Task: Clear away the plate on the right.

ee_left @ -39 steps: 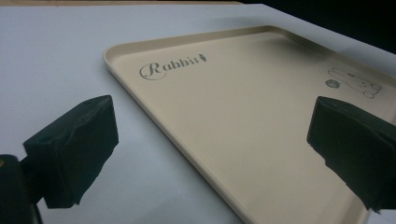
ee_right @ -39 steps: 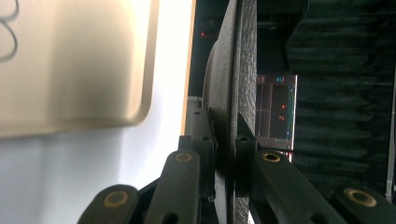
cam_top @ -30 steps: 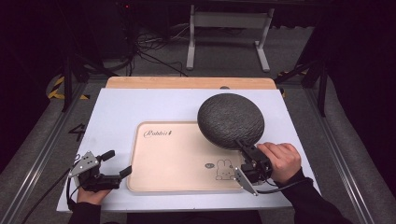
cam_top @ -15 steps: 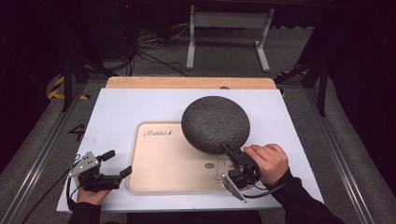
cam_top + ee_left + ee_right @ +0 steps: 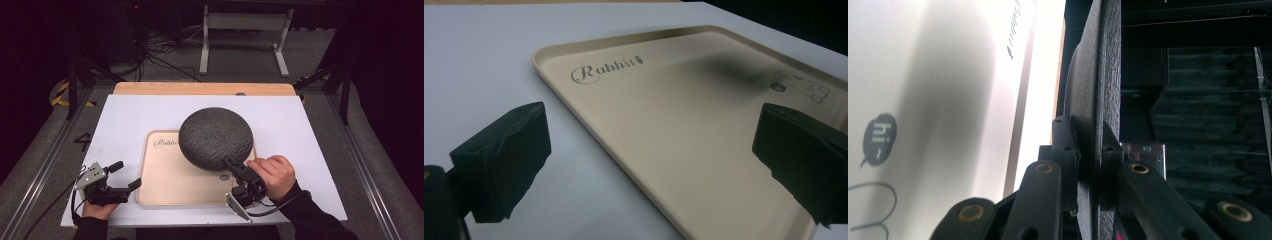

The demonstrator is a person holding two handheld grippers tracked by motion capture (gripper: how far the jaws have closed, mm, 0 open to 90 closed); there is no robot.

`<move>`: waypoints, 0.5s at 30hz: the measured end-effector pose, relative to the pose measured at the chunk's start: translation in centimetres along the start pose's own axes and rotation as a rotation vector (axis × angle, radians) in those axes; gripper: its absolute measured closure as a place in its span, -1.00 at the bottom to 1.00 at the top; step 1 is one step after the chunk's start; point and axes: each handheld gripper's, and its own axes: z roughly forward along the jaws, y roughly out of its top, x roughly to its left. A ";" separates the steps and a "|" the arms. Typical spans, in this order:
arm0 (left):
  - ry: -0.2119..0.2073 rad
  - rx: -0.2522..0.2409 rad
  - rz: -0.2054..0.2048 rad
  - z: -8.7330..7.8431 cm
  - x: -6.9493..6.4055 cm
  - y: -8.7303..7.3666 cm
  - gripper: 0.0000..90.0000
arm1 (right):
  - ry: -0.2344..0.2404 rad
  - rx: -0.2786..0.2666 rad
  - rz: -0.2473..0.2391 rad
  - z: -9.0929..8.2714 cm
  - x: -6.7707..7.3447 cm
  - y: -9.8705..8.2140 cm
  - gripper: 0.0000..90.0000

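A dark, rough-textured round plate (image 5: 215,137) hangs tilted above the beige "Rabbit" tray (image 5: 170,175), covering the tray's far right part. My right gripper (image 5: 231,164) is shut on the plate's near rim. In the right gripper view the jaws (image 5: 1088,145) pinch the thin edge of the plate (image 5: 1105,60), with the tray (image 5: 948,100) off to one side. At the tray's front left corner my left gripper (image 5: 126,175) stands open and holds nothing. The left gripper view shows its pads (image 5: 506,155) wide apart, low over the table and the tray (image 5: 704,150).
The tray lies on a white table top (image 5: 130,120) with a wooden strip (image 5: 200,88) along the far edge. A metal stand (image 5: 242,30) and cables (image 5: 155,55) are on the floor beyond the table. Metal rails run down both sides.
The right hand has carried the plate to the left, from over the tray's right edge to farther over the tray. The left gripper has stayed where it was, open.
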 end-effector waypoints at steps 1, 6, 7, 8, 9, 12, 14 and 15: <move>0.000 0.000 0.000 0.0 0.0 0.0 -0.93 | 0.000 -0.004 0.006 0.1 0.0 0.2 0.87; -0.001 -0.001 0.001 0.0 0.0 0.0 -0.93 | 0.000 -0.018 0.007 0.3 -0.1 0.8 0.87; -0.002 -0.001 0.002 0.0 0.0 0.0 -0.93 | 0.001 -0.021 0.004 0.3 0.0 0.9 0.87; 0.000 -0.003 0.002 0.0 0.0 0.0 -0.93 | 0.002 -0.021 -0.003 0.3 0.1 1.0 0.87; 0.001 -0.003 0.003 0.0 0.0 0.0 -0.93 | 0.003 -0.021 -0.007 0.4 0.3 1.2 0.87; 0.001 -0.004 0.003 0.0 0.0 0.0 -0.94 | 0.017 -0.025 -0.008 0.5 0.6 1.5 0.87; 0.002 -0.004 0.002 0.0 0.0 0.0 -0.94 | 0.033 -0.036 -0.004 0.7 0.9 1.7 0.87; 0.002 -0.004 0.002 0.0 0.0 0.0 -0.94 | 0.040 -0.036 -0.008 0.7 1.1 1.8 0.87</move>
